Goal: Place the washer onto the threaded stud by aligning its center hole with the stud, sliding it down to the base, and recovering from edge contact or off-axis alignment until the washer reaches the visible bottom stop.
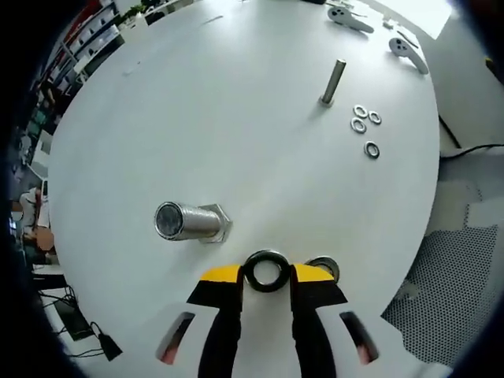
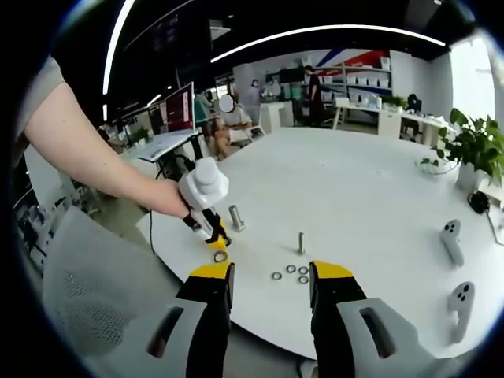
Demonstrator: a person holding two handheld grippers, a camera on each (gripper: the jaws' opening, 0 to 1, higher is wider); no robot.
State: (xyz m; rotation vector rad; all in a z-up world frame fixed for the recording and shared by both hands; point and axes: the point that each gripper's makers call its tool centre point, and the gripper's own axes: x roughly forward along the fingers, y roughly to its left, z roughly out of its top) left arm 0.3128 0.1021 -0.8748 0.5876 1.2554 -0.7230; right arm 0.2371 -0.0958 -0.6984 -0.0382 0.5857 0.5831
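Left gripper point(image 1: 266, 277): jaws clamped on a washer point(image 1: 265, 270), just above the table point(image 1: 236, 118).
Large stud point(image 1: 189, 221): upright, left of and just beyond the held washer.
Small stud point(image 1: 332, 82): far right, four washers point(image 1: 365, 126) beside it.
Right gripper point(image 2: 269, 277): jaws apart, holding nothing, near table edge.

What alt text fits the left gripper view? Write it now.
The left claw holds a washer between its yellow tips above a round white table. A thick stud stands just ahead, a thinner bolt farther off beside four loose washers, and another washer lies by the claw.
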